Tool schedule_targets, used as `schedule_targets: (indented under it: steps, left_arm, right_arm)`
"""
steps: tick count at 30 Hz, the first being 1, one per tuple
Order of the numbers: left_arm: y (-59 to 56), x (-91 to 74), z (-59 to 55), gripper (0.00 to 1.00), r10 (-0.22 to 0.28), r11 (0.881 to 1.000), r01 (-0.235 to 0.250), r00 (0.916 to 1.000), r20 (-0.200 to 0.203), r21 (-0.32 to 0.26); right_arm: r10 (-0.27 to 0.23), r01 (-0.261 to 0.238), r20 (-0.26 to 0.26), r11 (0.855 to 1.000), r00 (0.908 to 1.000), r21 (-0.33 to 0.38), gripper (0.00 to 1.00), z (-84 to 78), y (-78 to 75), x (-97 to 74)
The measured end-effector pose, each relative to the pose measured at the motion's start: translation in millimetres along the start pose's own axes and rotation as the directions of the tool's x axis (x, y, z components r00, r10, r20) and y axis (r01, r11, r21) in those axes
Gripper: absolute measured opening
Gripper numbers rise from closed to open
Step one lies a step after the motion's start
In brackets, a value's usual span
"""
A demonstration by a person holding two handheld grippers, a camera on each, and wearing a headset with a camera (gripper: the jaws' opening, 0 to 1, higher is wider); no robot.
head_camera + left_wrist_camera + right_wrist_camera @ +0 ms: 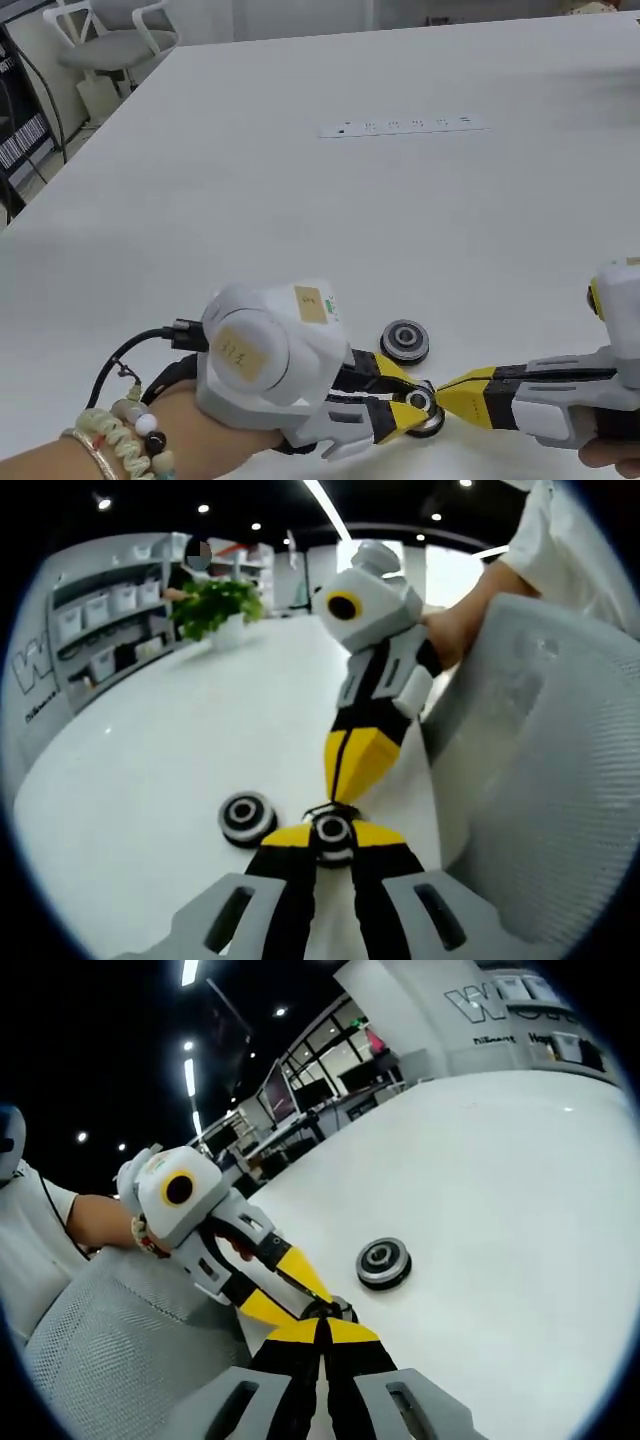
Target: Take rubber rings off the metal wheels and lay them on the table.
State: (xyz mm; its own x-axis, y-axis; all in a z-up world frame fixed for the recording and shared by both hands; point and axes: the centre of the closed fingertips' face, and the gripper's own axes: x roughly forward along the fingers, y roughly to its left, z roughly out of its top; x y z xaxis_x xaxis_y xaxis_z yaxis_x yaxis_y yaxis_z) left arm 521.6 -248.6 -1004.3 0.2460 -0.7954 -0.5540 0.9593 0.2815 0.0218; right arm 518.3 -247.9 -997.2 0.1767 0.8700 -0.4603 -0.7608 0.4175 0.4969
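A small metal wheel with a black rubber ring [425, 411] is held just above the white table [300, 200] near its front edge. My left gripper [408, 408] is shut on this wheel [333, 832] from the left. My right gripper [442, 392] comes in from the right, jaws together, its yellow tip [338, 802] pinching the wheel's ring at the rim. In the right gripper view my right gripper [322, 1320] meets the wheel [340, 1310], mostly hidden by both tips. A second ringed wheel [405, 340] [247, 818] [383, 1262] lies flat on the table just beyond.
A white power strip [403, 127] lies flush in the table farther back. A white chair [110, 40] stands past the far left corner. A grey mesh chair back [540, 740] is close to the person. A potted plant [215, 605] sits at the table's far end.
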Motion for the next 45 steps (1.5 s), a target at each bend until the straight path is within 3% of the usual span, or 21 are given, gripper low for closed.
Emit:
schedule_targets:
  steps: [7,11,16,18,21,24,27,31,34,37,41,42,45]
  left_arm:
    - [-0.2,0.7,0.4,0.14,0.001,1.0,-0.001,1.0,0.0,0.001]
    - [-0.3,0.7,0.4,0.14,0.002,1.0,-0.002,1.0,0.0,0.001]
    - [-0.5,0.8,0.6,0.14,0.008,1.0,-0.008,0.9999,-0.007,0.003]
    - [-0.3,0.8,0.6,0.14,0.014,1.0,-0.014,0.9998,-0.011,-0.006]
    - [-0.6,1.1,1.3,0.14,0.017,1.0,-0.018,0.9996,-0.022,-0.008]
    - [-0.7,0.6,1.5,0.14,0.014,1.0,-0.014,0.9992,-0.038,-0.025]
    - [-5.3,-1.3,4.4,0.2,-0.021,0.997,0.02,0.9996,-0.017,-0.069]
    - [-5.9,-7.0,17.5,0.18,-0.021,0.999,0.022,0.9996,0.02,-0.029]
    - [-6.5,-13.5,28.7,0.25,-0.025,0.999,0.026,0.9986,0.046,-0.024]
    - [-10.0,-18.0,32.2,0.38,-0.041,0.999,0.042,0.9977,0.054,-0.004]
    - [-15.8,-22.9,28.7,0.47,-0.077,0.997,0.076,0.997,0.006,0.033]
    - [-16.8,-25.7,29.8,0.5,-0.083,0.994,0.083,0.9965,-0.004,0.067]
    - [-19.2,-34.2,35.0,0.6,-0.102,0.99,0.103,0.9947,-0.017,0.093]
  right_arm:
    - [0.02,-0.02,0.02,1.0,0.9996,0.008,0.0,3.6,4.1,-0.6]
    - [0.069,-0.072,0.06,0.997,0.9958,0.039,0.0,9.7,12.3,-1.2]
    - [0.004,-0.005,0.039,1.0,0.9992,0.021,0.0,6.1,-0.5,-2.4]
    - [-0.019,0.019,0.021,1.0,0.9996,0.023,0.0,2.9,-5.1,-2.5]
    - [-0.063,0.062,-0.032,0.998,0.9975,-0.032,0.0,-5.1,-12.0,-1.4]
    - [-0.049,0.049,-0.019,0.998,0.9986,-0.033,0.0,-2.3,-8.6,-0.3]
    - [-0.05,0.049,-0.019,0.998,0.9986,-0.039,0.0,-2.2,-8.8,-0.2]
    - [-0.032,0.032,0.002,0.998,0.9995,-0.047,0.0,2.1,-5.0,-1.3]
    - [-0.023,0.023,0.01,0.997,0.9997,-0.068,0.0,5.1,-1.3,-2.4]
    - [-0.018,0.019,0.013,0.997,0.9997,-0.077,0.0,7.0,-0.2,-3.3]
    - [-0.015,0.016,0.011,0.995,0.9998,-0.1,0.0,8.7,2.3,-2.8]
    - [-0.018,0.02,0.012,0.994,0.9998,-0.109,0.0,9.4,2.4,-3.6]
    - [-0.015,0.018,0.026,0.994,0.9995,-0.109,0.0,13.3,3.6,-6.9]
